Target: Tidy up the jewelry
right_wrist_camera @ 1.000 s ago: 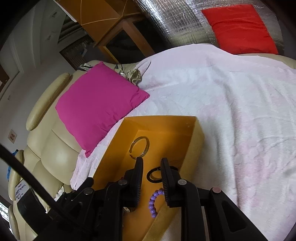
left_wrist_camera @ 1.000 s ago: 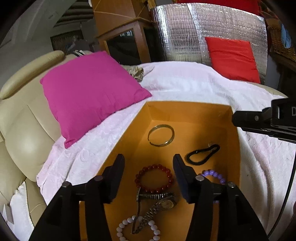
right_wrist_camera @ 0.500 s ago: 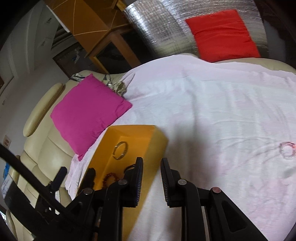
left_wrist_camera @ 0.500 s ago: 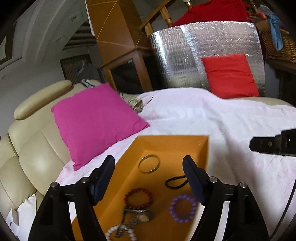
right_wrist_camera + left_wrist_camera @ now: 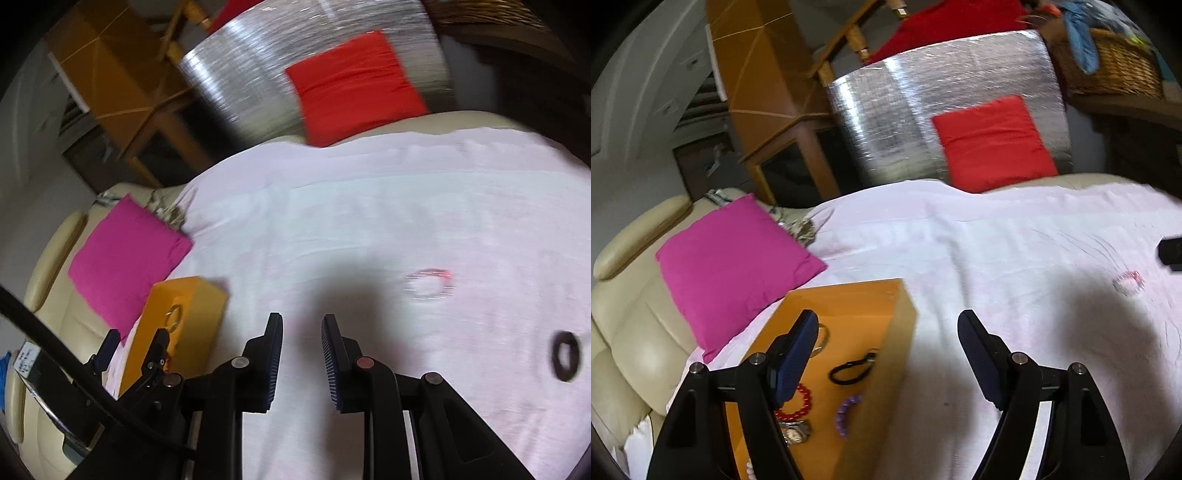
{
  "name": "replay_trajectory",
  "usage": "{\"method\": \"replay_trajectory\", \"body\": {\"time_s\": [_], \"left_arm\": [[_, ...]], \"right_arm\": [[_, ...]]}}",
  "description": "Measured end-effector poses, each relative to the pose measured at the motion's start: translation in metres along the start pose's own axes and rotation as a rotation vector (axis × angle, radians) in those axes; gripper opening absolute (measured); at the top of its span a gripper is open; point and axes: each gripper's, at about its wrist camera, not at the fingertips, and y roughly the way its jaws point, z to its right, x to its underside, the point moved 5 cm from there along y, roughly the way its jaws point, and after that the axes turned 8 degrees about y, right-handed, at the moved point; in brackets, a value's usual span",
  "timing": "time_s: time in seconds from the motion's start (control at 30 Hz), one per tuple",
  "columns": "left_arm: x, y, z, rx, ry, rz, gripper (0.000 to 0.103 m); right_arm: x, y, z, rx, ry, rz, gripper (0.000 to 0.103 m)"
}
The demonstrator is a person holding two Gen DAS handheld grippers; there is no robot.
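An orange box (image 5: 849,299) sits on the white cloth at the lower left. In it lie a black hair tie (image 5: 853,367), a red bead bracelet (image 5: 799,400), a purple bead bracelet (image 5: 846,410) and a watch (image 5: 796,432). My left gripper (image 5: 886,321) hangs wide open and empty over the box's right wall. A clear pink bracelet (image 5: 430,282) lies on the cloth, ahead and to the right of my right gripper (image 5: 302,321), whose jaws stand a narrow gap apart with nothing between them. The pink bracelet (image 5: 1128,282) also shows at the far right of the left wrist view. A black ring (image 5: 565,354) lies further right.
A magenta cushion (image 5: 735,262) leans on the cream sofa beside the box. A red cushion (image 5: 993,144) rests against a silver foil panel (image 5: 905,122) at the back. A wicker basket (image 5: 1115,66) stands at the upper right. The white cloth (image 5: 369,206) covers the wide seat.
Both grippers have swung right, away from the orange box. The left jaws have widened. The pink bracelet and the black ring have come into view.
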Motion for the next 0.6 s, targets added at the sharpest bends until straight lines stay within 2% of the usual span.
{"method": "replay_trajectory", "body": {"time_s": [0.27,0.43,0.5,0.6], "left_arm": [[0.001,0.001,0.031,0.078,0.093,-0.006,0.078],[0.005,0.008,0.036,0.136,0.058,-0.052,0.078],[0.005,0.01,0.038,0.162,0.038,-0.063,0.078],[0.004,0.012,0.044,0.213,-0.004,-0.077,0.078]], "right_arm": [[-0.018,-0.047,0.108,0.152,0.127,0.014,0.024],[-0.024,-0.066,0.182,0.274,0.227,-0.008,0.024],[-0.026,-0.068,0.203,0.296,0.265,-0.025,0.026],[-0.025,-0.064,0.214,0.31,0.272,-0.057,0.026]]}}
